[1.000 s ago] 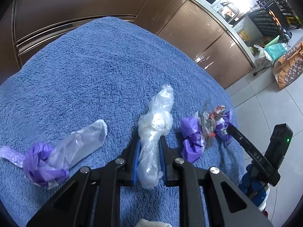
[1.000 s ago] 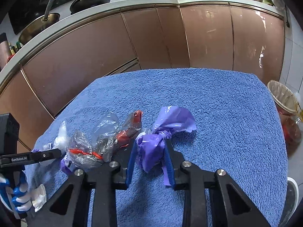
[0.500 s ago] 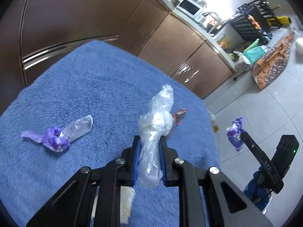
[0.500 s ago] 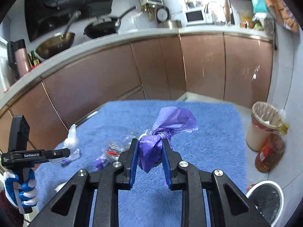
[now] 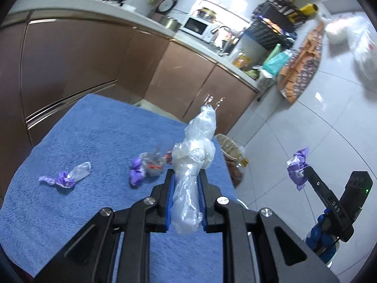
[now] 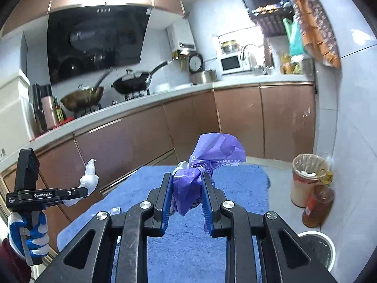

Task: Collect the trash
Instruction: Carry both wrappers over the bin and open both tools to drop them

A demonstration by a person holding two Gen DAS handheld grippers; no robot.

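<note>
**Both tongs lifted, each holding trash**

The blue towel [image 5: 99, 146] sits lower and smaller than a second ago; both tongs have risen off it. Left tongs [image 5: 186, 202] pinch a clear bag [image 5: 193, 162], nearly closed. Right tongs [image 6: 187, 200] clamp a purple bag [image 6: 200, 176], likewise narrow. "GenRobot.AI" reads on the left handle. The lined bin [image 6: 306, 179] stands at 3 o'clock past the towel's edge; two scraps [image 5: 68, 176] remain at 9 o'clock.

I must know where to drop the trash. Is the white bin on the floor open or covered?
Open. The white bin shows its dark inside with no lid over it in the right wrist view, near the bottle.
</note>
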